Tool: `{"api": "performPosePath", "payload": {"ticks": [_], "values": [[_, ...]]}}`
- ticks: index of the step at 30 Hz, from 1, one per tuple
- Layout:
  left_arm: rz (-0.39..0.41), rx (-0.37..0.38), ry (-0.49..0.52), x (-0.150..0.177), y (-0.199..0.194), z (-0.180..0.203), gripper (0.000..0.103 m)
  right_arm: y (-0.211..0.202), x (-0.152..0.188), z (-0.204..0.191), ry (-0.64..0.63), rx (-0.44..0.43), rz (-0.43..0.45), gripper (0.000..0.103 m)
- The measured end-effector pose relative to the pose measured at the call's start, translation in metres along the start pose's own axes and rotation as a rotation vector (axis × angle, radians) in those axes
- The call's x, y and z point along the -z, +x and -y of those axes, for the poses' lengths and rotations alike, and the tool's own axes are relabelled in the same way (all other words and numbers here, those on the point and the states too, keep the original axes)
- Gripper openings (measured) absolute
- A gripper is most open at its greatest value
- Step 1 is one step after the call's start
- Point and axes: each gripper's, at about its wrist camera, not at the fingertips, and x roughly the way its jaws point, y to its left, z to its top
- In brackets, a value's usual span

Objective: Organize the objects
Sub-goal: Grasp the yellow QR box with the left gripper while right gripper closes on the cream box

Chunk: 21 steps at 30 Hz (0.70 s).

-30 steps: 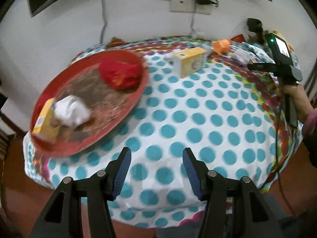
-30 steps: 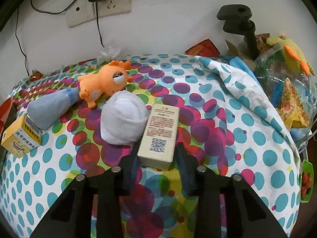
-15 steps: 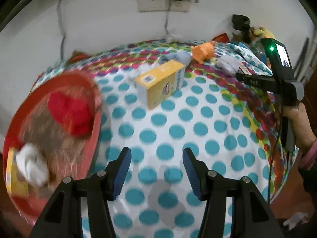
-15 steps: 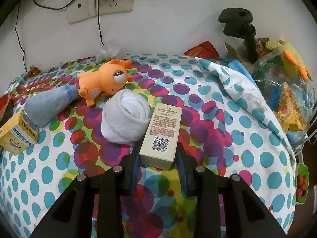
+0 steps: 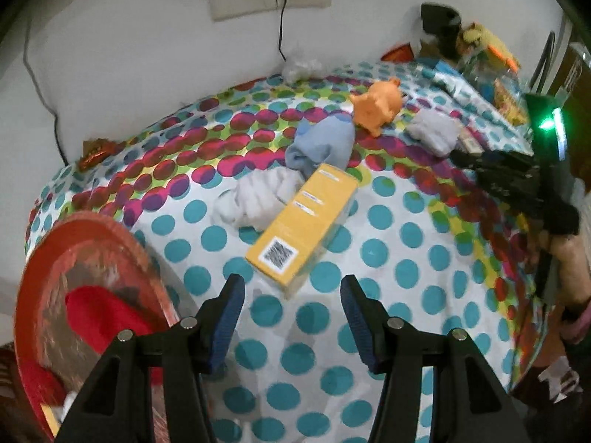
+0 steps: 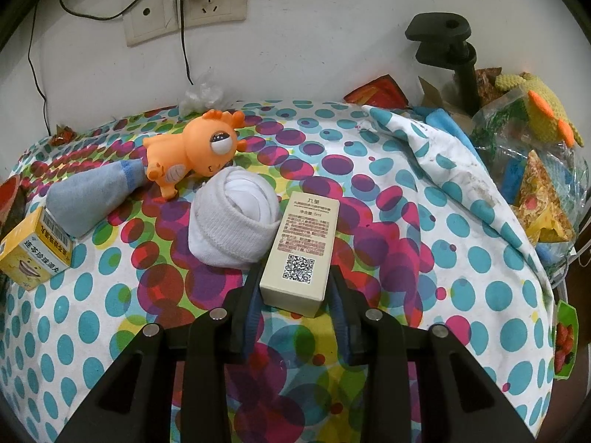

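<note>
A yellow box (image 5: 303,229) lies on the dotted tablecloth just ahead of my left gripper (image 5: 292,283), which is open and holds nothing. The box's near corner sits at the gap between the blue pads. A red tray (image 5: 85,236) at the left holds a red cloth (image 5: 99,313). My right gripper (image 6: 295,272) is shut on a cream box (image 6: 301,254) with a QR code, which rests on the cloth. Beside that box are a rolled white sock (image 6: 232,217), an orange toy (image 6: 195,151) and a blue-grey sock (image 6: 92,195).
A crumpled white sock (image 5: 258,199) touches the yellow box's far side. The other hand-held gripper (image 5: 517,181) and the person's hand (image 5: 569,262) stand at the right table edge. A plastic bag of toys (image 6: 524,147) and a black clamp (image 6: 450,48) crowd the far right corner.
My left gripper has swung right, away from the red tray, and the yellow box now lies just before its open jaws. The right gripper has stayed still on the cream box.
</note>
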Motion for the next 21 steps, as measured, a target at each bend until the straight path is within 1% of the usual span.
{"api": "performPosePath", "payload": {"ticks": [2,4,10,12,14,16,19,21], "values": [[-0.017,-0.037,0.013,-0.006,0.009,-0.002,0.055,0.000,0.000,0.000,0.000,-0.001,0.000,0.032],[-0.017,-0.052,0.010,-0.009,0.013,-0.004,0.055,0.000,0.000,0.000,0.000,-0.001,0.000,0.032],[-0.041,-0.022,-0.011,-0.019,0.027,-0.006,0.055,0.001,0.000,0.000,0.001,-0.001,0.000,0.032],[-0.051,-0.017,0.003,-0.021,0.031,-0.001,0.055,0.001,0.000,0.000,0.001,-0.002,0.000,0.032],[-0.042,-0.019,0.018,-0.021,0.031,0.006,0.055,0.000,0.000,0.000,0.001,-0.002,0.000,0.032],[-0.039,0.006,0.020,-0.021,0.031,0.012,0.055,0.000,0.000,0.000,0.001,-0.002,0.000,0.032],[-0.044,0.070,0.011,-0.018,0.029,0.022,0.055,0.000,0.000,-0.001,0.001,-0.001,0.000,0.033],[-0.033,0.112,0.014,-0.016,0.025,0.032,0.055,0.000,0.000,0.000,0.001,-0.002,0.000,0.033]]}}
